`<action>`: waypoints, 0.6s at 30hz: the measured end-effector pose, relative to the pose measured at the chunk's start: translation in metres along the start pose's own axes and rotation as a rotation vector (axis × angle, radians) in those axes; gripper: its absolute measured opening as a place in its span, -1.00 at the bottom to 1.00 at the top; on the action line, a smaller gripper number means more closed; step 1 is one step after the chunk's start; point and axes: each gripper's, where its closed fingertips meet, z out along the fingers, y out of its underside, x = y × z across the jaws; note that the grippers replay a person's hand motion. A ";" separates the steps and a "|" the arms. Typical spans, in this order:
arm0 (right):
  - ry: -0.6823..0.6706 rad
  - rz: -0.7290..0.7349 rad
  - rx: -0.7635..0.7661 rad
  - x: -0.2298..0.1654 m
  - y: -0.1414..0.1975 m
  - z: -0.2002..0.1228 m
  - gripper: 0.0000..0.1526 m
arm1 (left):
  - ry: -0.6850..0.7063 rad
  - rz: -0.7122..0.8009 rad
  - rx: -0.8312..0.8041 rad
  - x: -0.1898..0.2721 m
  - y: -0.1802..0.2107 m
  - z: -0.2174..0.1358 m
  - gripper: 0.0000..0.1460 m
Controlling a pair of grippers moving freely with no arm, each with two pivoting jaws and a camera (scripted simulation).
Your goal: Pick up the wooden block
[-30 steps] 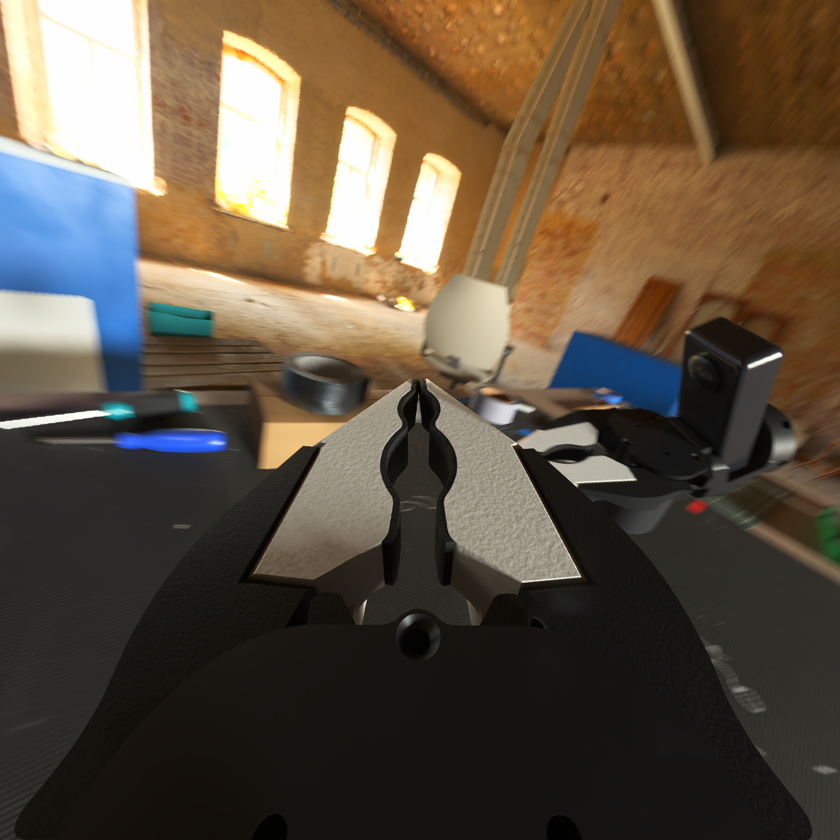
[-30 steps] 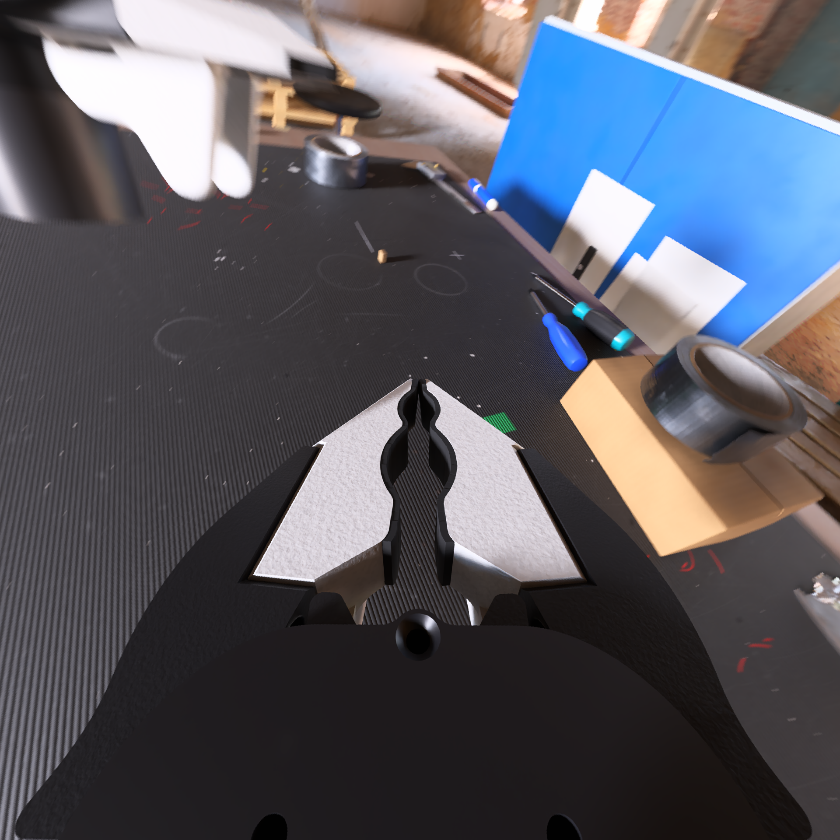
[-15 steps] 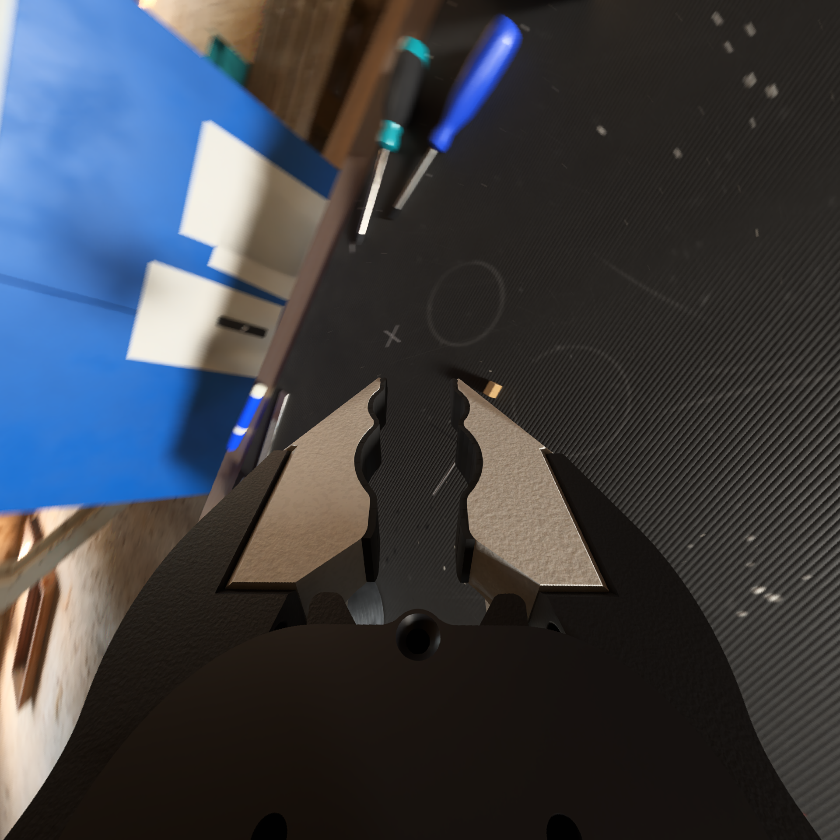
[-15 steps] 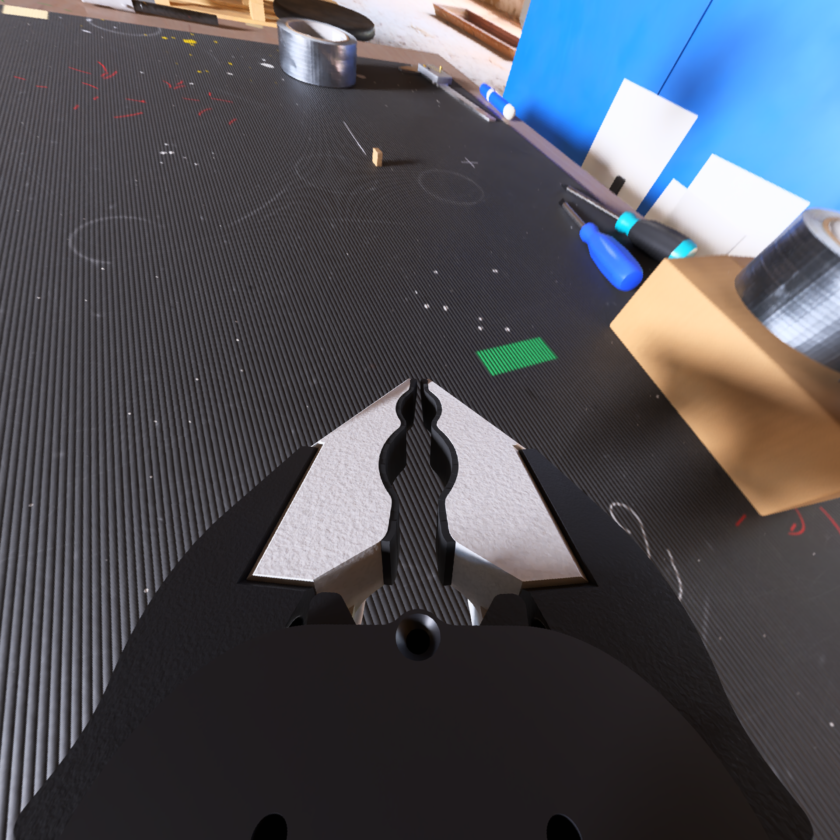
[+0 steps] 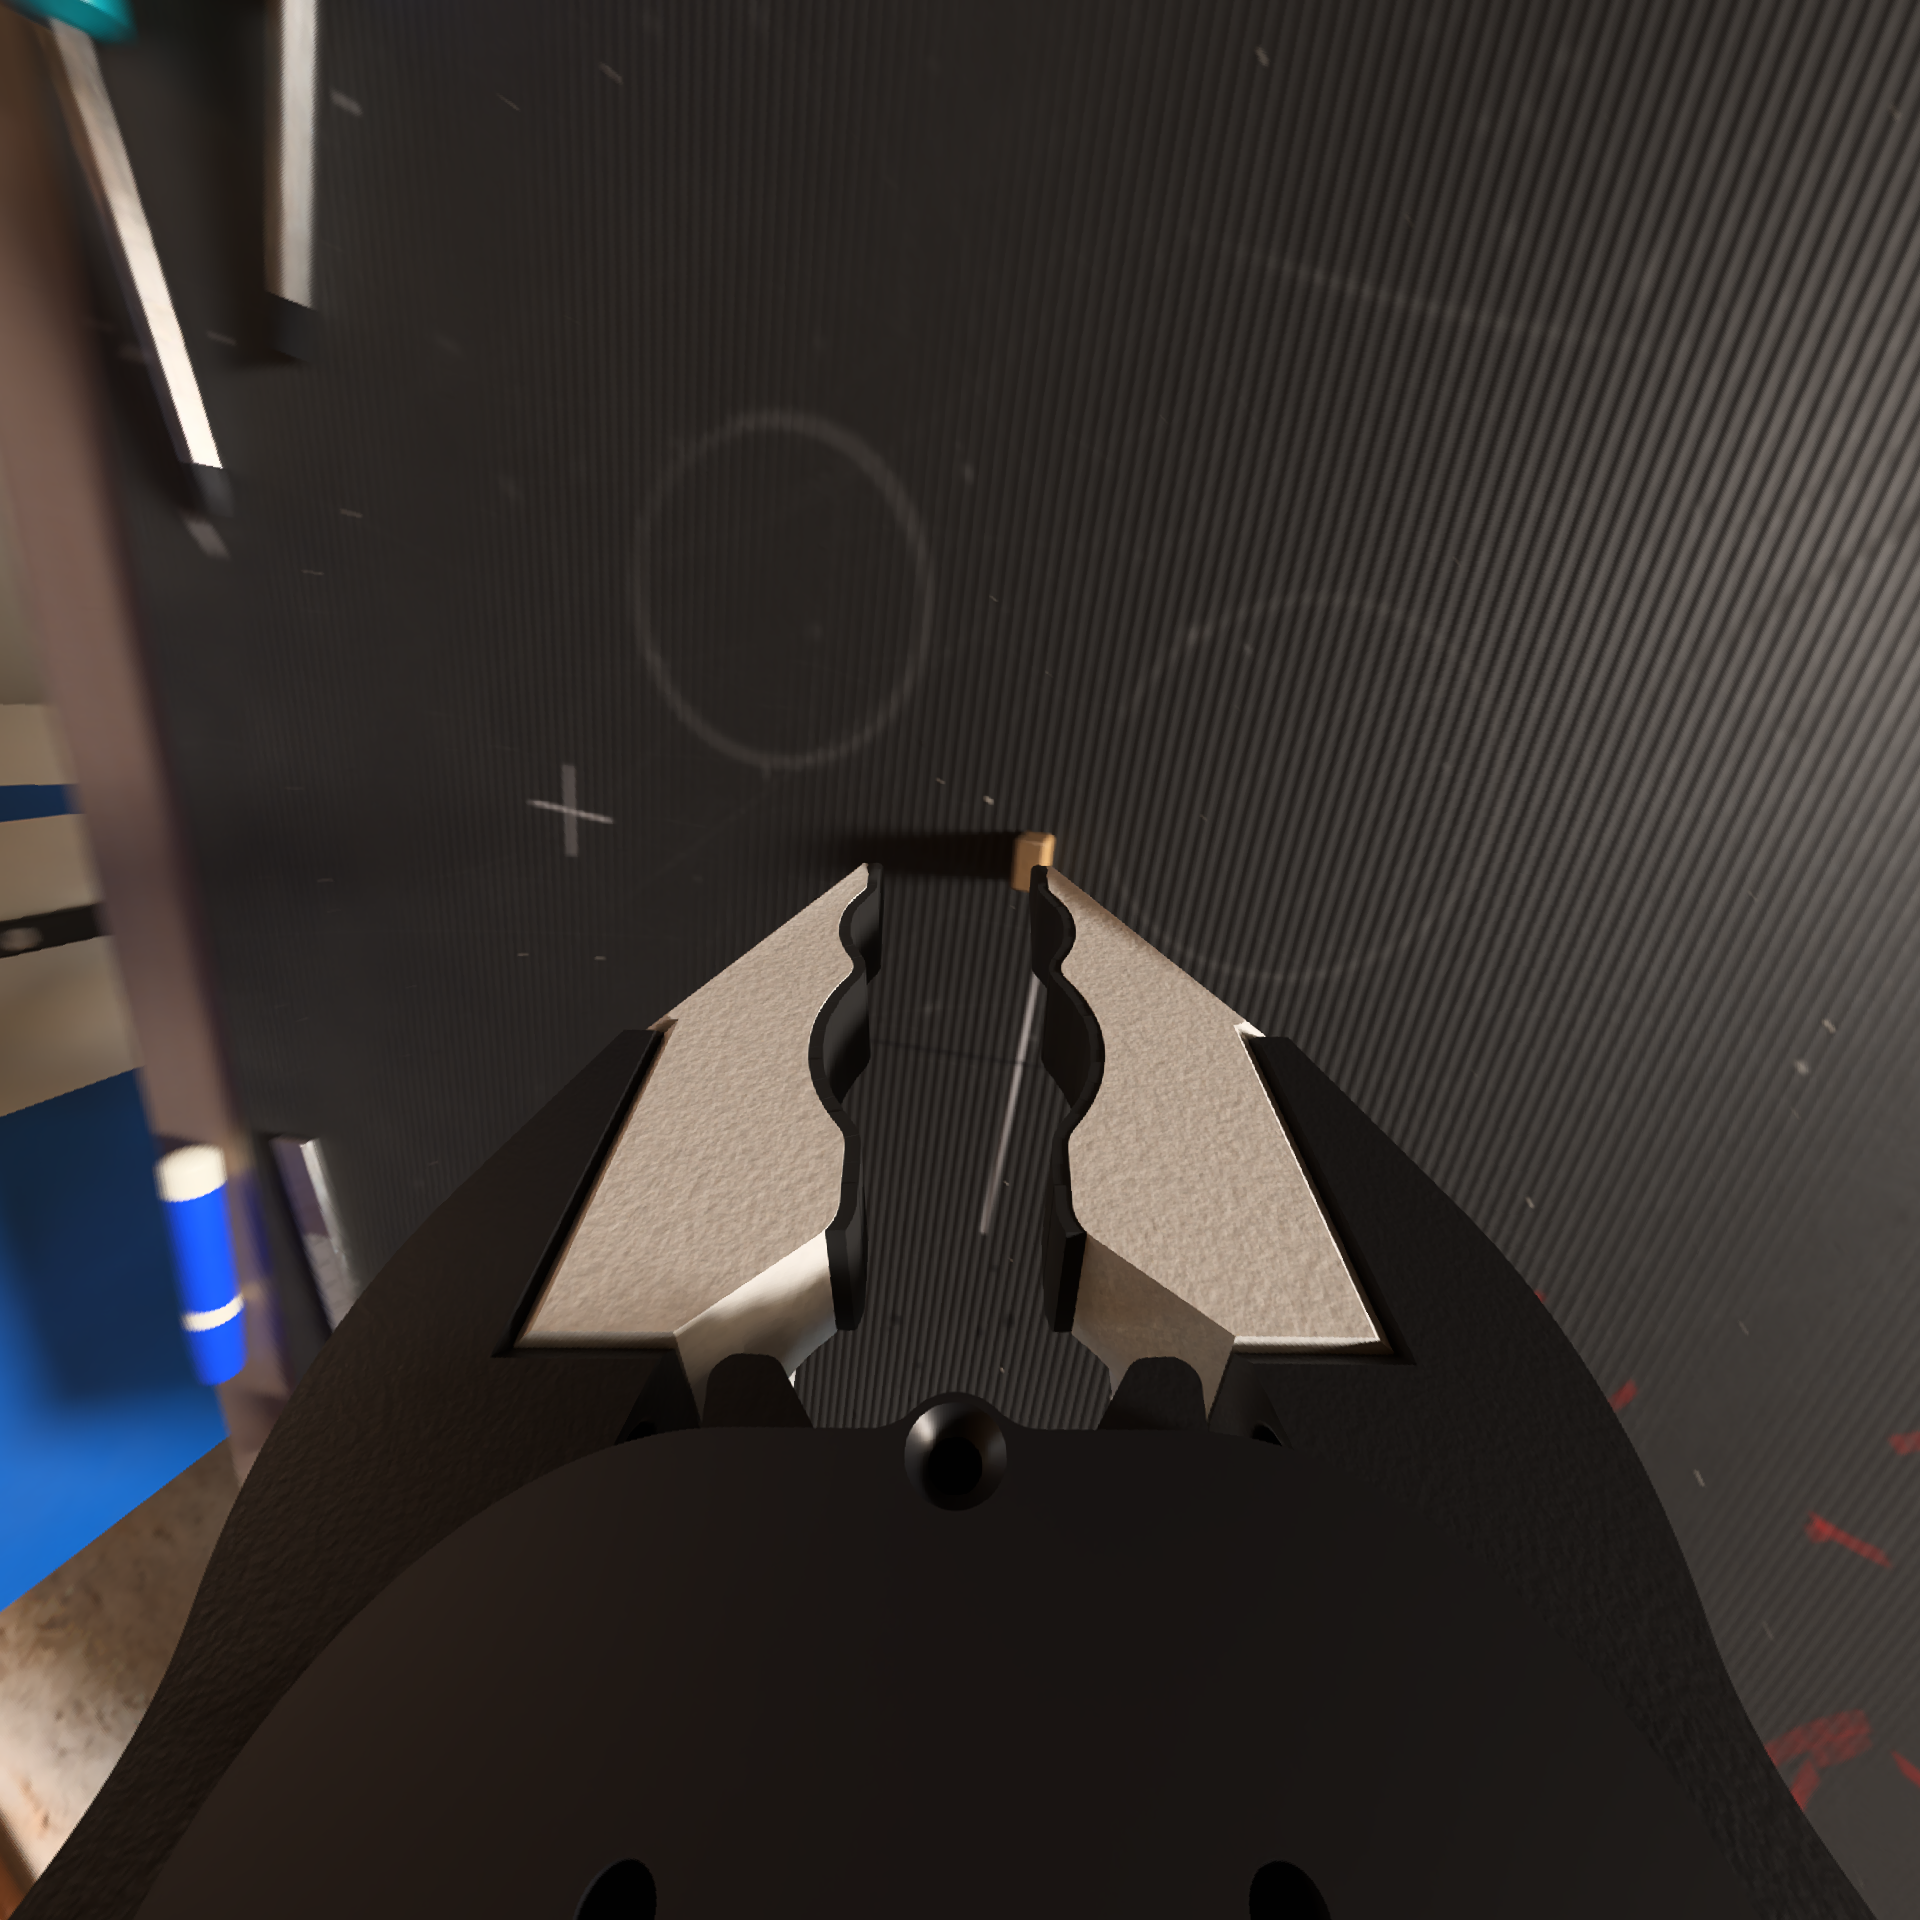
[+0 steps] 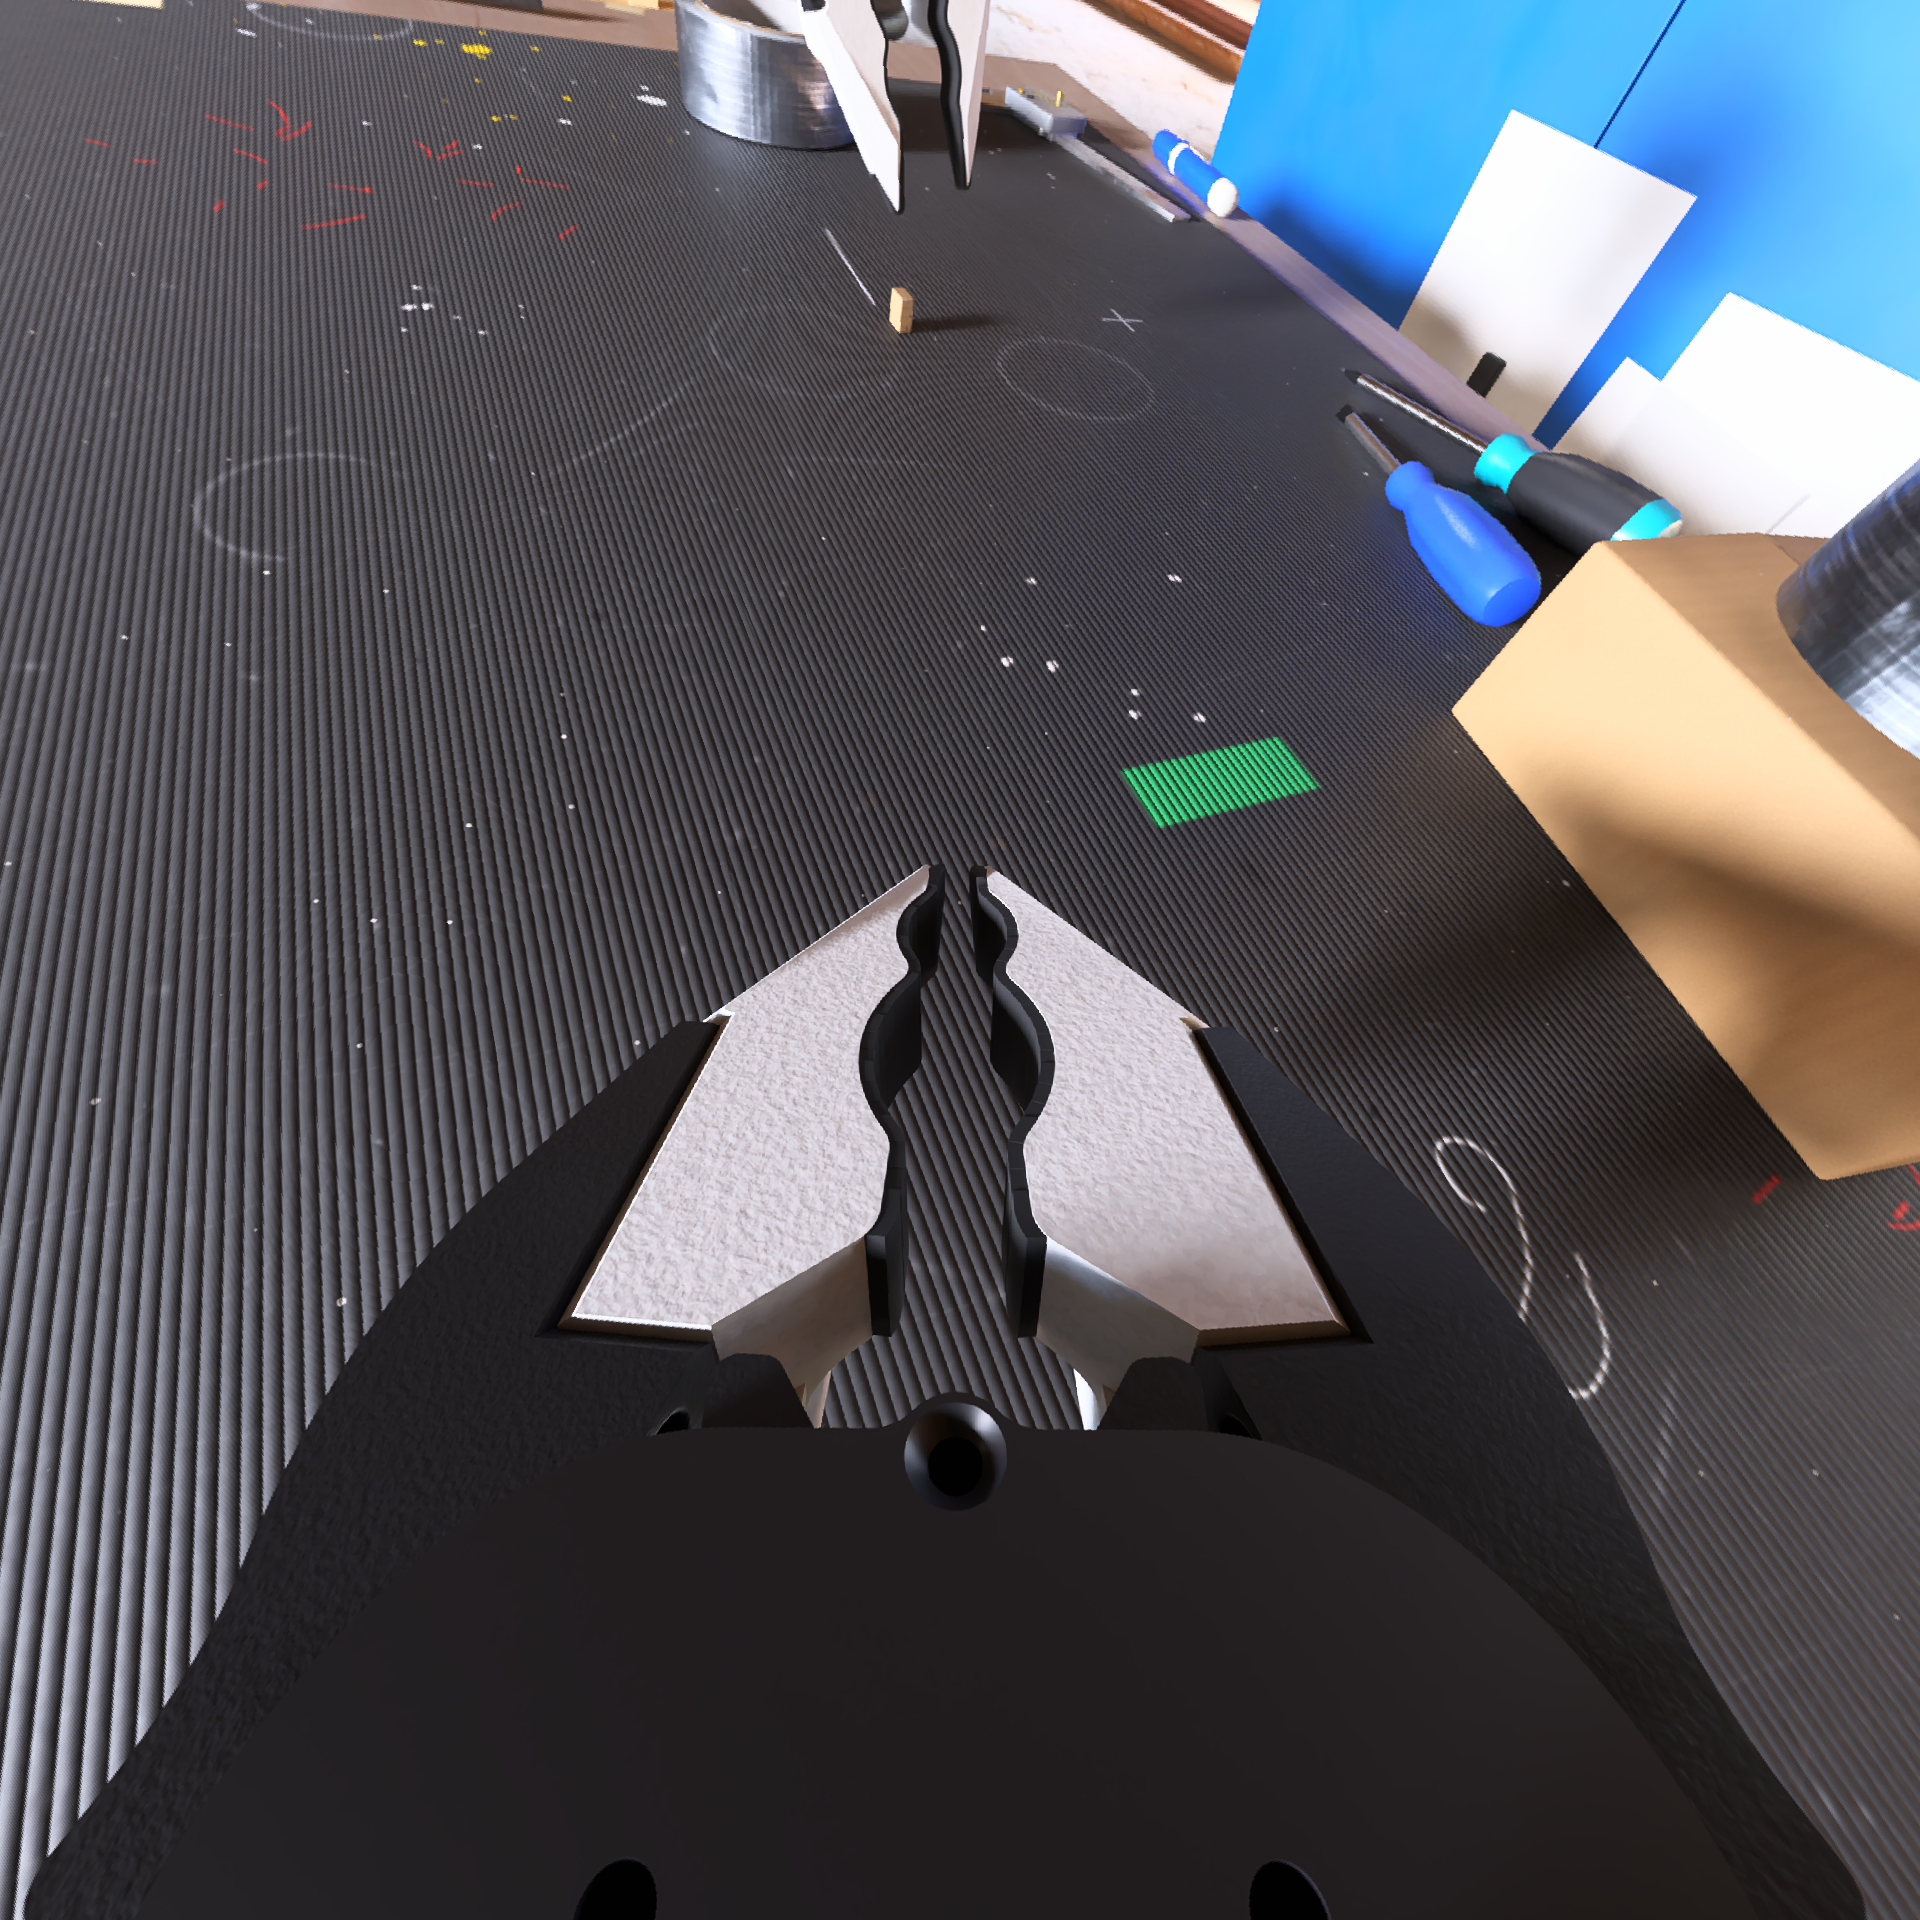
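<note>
The wooden block (image 5: 1032, 854) is a tiny tan cube on the black ribbed mat (image 5: 1455, 520). In the left wrist view it sits just beyond my right fingertip (image 5: 1042, 894), not between the jaws. My left gripper (image 5: 953, 878) is open and empty, pointing down at the mat. In the right wrist view the block (image 6: 901, 310) stands far ahead, with the left gripper (image 6: 928, 192) hovering just above and behind it. My right gripper (image 6: 958, 873) is low over the mat, far from the block, empty, its tips almost together with a narrow slit.
A thin grey pin (image 6: 850, 265) lies by the block. A tape roll (image 6: 748, 94) and a blue marker (image 6: 1195, 171) lie at the far edge. Two screwdrivers (image 6: 1465, 551), a cardboard box (image 6: 1683, 831) and a blue board (image 6: 1455, 156) line the right side. A green patch (image 6: 1221, 779) marks the mat.
My left gripper swung from facing the room to pointing down at the mat, opened, and closed in on the block. My right gripper shifted forward and its tips parted slightly.
</note>
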 end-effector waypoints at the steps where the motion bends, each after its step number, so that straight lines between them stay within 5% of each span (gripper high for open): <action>1: -0.004 0.002 0.003 0.000 0.000 0.000 -0.94 | 0.049 0.007 -0.026 0.004 0.003 0.003 -0.62; 8: -0.036 0.004 0.008 -0.004 -0.001 -0.001 -0.93 | 0.174 0.089 -0.205 0.013 0.022 0.029 -0.65; 12: -0.051 0.002 0.013 -0.006 -0.001 -0.002 -0.93 | 0.214 0.044 -0.180 0.016 0.019 0.035 -0.89; 18: -0.059 0.003 0.016 -0.007 -0.002 -0.002 -0.93 | 0.119 -0.034 -0.081 0.002 0.019 0.010 -0.91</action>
